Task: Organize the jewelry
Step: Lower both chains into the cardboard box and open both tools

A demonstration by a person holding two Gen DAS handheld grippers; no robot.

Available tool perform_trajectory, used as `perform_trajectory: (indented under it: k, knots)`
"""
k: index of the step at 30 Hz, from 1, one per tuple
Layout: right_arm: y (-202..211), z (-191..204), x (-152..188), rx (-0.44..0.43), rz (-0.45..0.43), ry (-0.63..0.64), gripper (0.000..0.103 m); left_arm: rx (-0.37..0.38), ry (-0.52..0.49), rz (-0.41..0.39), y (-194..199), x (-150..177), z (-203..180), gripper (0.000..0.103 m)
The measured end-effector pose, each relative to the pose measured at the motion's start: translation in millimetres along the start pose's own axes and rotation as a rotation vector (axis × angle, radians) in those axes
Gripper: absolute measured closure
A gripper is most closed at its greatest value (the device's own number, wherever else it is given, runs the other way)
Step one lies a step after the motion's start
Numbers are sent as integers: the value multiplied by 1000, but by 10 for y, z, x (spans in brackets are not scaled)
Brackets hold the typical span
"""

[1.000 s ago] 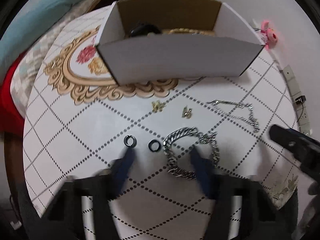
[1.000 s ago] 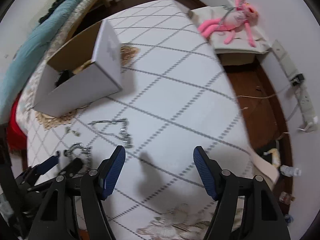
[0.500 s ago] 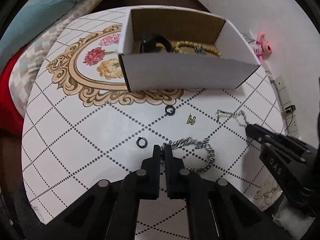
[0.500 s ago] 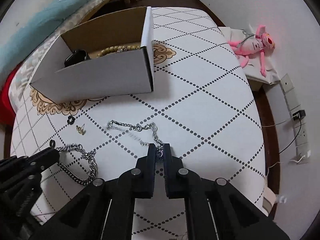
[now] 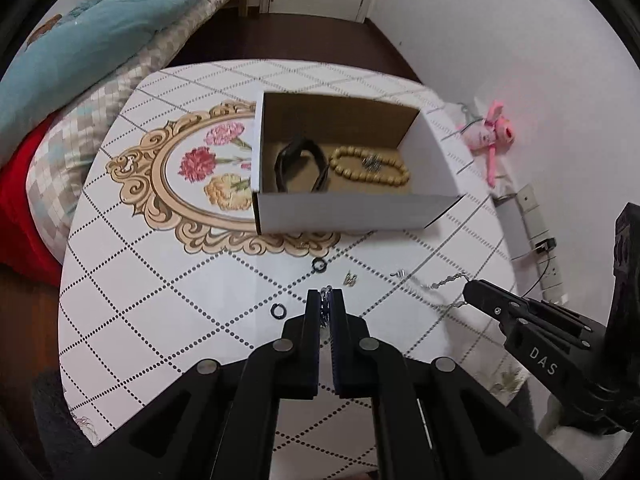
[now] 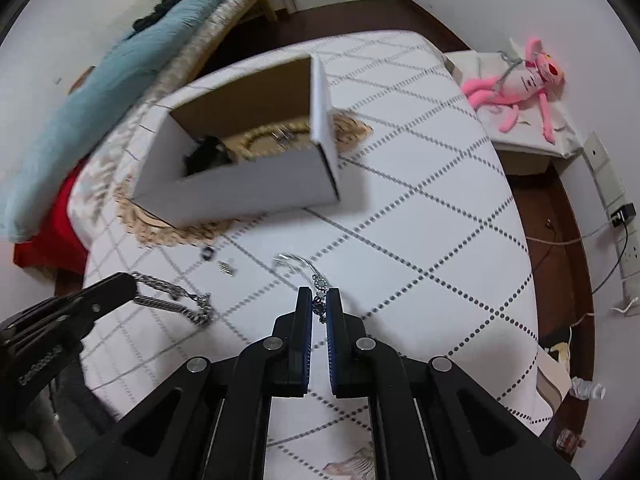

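Note:
My left gripper is shut on a thick silver curb chain, pinched between its pads and lifted off the table. In the right wrist view that chain hangs in a loop from the left fingertips. My right gripper is shut on a thin silver chain with dark stones, whose free end trails onto the tablecloth. A white cardboard box stands beyond, holding a black band and a tan bead bracelet.
Two small black rings and a gold earring lie on the tablecloth in front of the box. A bed with a teal blanket is at the left. A pink plush toy lies beyond the table's right edge.
Both grippers were open a second ago. Each has shut on its chain and risen, so the left one has lifted the thick chain off the table and the box looks farther away.

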State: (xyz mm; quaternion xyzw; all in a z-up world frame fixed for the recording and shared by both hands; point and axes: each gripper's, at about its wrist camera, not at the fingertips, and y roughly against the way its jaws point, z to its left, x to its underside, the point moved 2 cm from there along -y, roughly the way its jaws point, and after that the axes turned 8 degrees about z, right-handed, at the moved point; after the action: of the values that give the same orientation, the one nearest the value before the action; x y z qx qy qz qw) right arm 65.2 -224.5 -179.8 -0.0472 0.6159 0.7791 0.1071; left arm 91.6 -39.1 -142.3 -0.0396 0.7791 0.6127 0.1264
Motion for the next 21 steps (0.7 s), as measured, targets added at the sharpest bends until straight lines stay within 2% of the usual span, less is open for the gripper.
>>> perform_trajectory:
  k: [8, 14, 18, 21]
  knots:
    - [517, 267, -251, -97, -73, 38, 96, 87, 6, -59, 389, -201, -59, 101]
    - [937, 413, -571, -158, -142, 75, 96, 134, -20, -133, 741, -587, -122, 101]
    - [1075, 494, -845, -168, -172, 101, 96, 143, -43, -145, 763, -883, -150, 101]
    - [1004, 526, -1072, -173, -149, 116, 96, 132, -65, -130, 654, -1103, -173, 101]
